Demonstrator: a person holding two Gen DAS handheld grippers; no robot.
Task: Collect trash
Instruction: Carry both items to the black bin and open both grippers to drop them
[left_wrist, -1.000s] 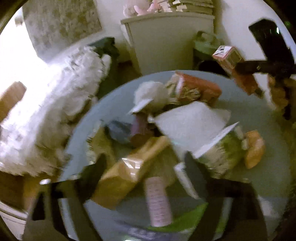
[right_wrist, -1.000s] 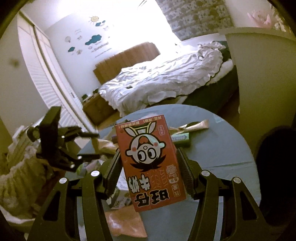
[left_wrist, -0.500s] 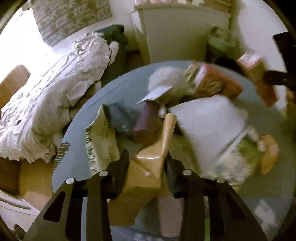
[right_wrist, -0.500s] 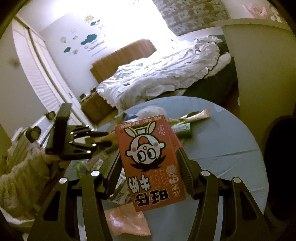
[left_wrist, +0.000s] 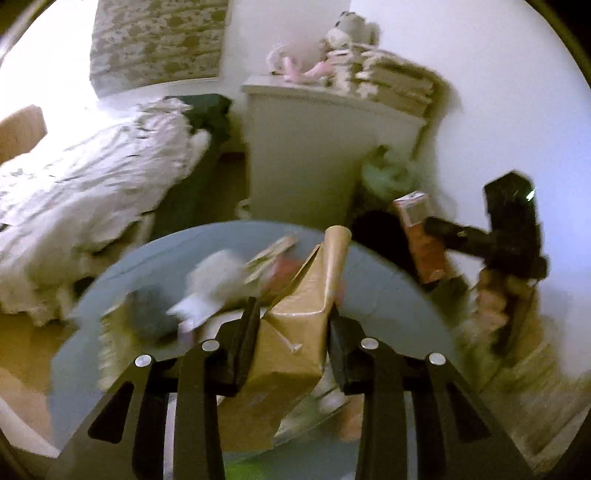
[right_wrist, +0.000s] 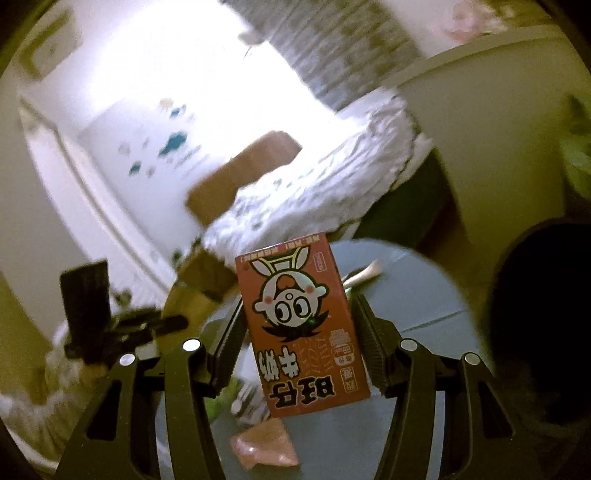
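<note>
The left gripper (left_wrist: 291, 328) tilts steeply down over the round blue table (left_wrist: 384, 291), its two black fingers pinching a crumpled brown carton (left_wrist: 295, 332) between the pads. The jaws closed on it within the past second and have since stood steady. The carton's long axis runs away from the gripper along the line of the fingers, its narrow folded end pointing up and away toward the white cabinet (left_wrist: 310, 147). It hangs above the blurred heap of wrappers and tissue (left_wrist: 221, 280) on the table.

The right gripper (right_wrist: 295, 325) points only a little below level, toward the unmade bed (right_wrist: 314, 184). Its fingers clamp a red milk carton (right_wrist: 303, 325) by the two narrow sides, the printed cartoon face turned to the camera and upside down. This carton stands lengthwise along the fingers too, leaning slightly left at the top, above the table's edge. A dark bin opening (right_wrist: 543, 325) sits just right of the table. A pink wrapper (right_wrist: 266, 443) lies on the table below the carton.
</note>
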